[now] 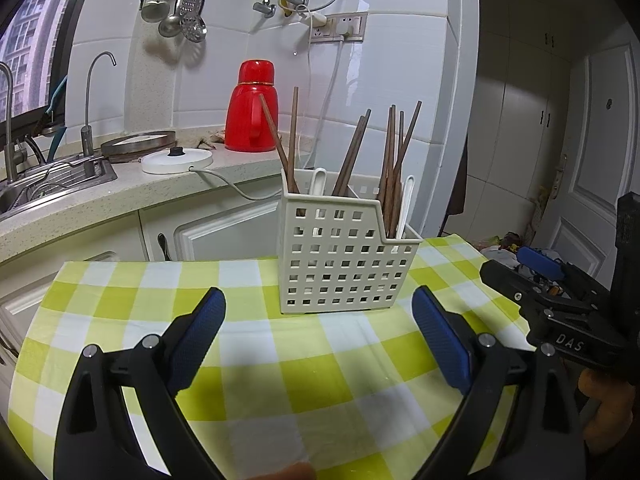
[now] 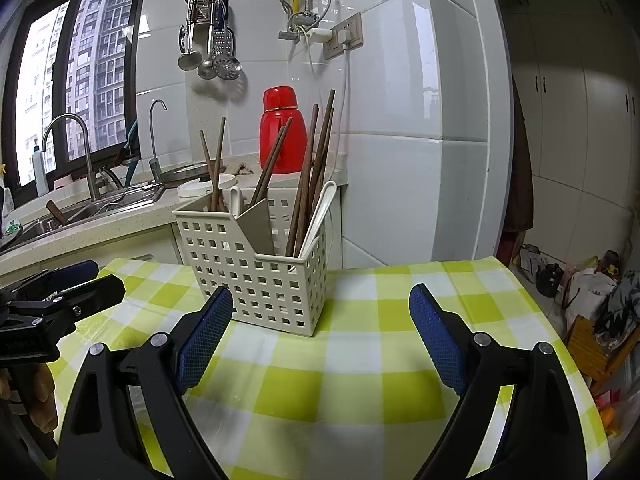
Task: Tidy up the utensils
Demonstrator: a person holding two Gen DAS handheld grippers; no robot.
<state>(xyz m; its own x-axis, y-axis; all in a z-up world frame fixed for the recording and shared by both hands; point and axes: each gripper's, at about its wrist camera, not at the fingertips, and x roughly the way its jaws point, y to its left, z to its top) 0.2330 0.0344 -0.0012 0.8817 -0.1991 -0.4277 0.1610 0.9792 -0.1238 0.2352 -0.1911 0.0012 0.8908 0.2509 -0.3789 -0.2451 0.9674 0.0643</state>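
Closest to us, our left gripper [image 1: 319,312] with its blue-padded black fingers hovers wide apart and empty over the green-and-white checked tablecloth [image 1: 248,376], low and level, we'd say so it can slide in on whatever comes next. Our right gripper [image 2: 321,312] matches it, spread wide, nothing between the pads, parked just beside its partner, each one showing at the edge of the other's view.

Just ahead, standing upright on the cloth, is the cream perforated plastic utensil caddy [image 1: 340,264]. The dark brown wooden chopsticks [image 1: 394,168] lean in its compartments, most bunched in the lower-walled section on the right, a pair tilted at the far left. White plastic spoons [image 1: 406,204] poke up among them. Nothing lies loose on the cloth, so we judge the sorting is within the caddy itself.

Behind, on the speckled counter [image 1: 120,196], stands a red plastic thermos jug [image 1: 250,112], well apart.
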